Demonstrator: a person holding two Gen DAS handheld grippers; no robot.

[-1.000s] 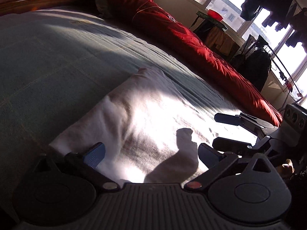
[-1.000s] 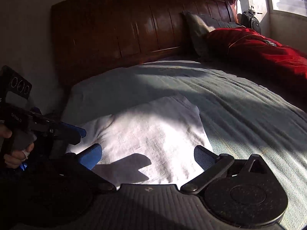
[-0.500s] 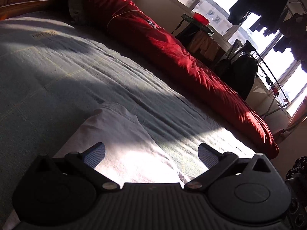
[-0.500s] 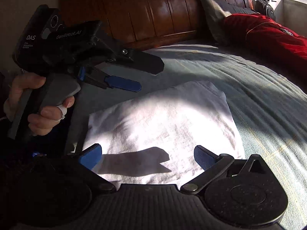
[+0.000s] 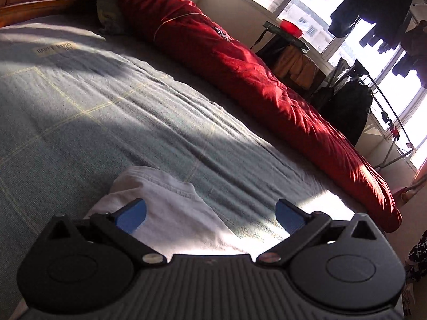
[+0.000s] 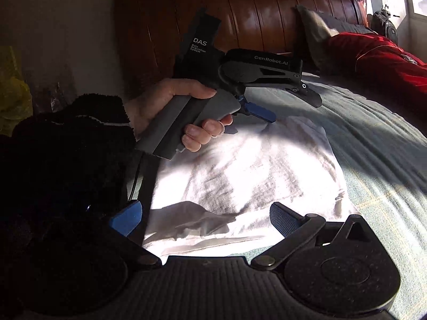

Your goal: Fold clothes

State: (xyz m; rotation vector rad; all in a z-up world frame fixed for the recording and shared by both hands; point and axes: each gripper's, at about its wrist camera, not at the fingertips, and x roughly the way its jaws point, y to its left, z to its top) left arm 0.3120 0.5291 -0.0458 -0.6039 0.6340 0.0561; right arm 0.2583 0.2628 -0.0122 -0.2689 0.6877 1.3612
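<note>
White garment (image 6: pixel 248 176), folded to a rough rectangle, flat on teal bedspread (image 6: pixel 373 144); long axis runs from near edge toward wooden headboard (image 6: pixel 267 21). Left gripper (image 5: pixel 210 212) spread wide, empty, over garment's far corner. Right gripper (image 6: pixel 204 216) spread wide, empty, above near hem

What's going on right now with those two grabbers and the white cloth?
Left gripper open, empty. Right gripper open, empty. White garment folded flat on bed. Nothing in the way.
</note>
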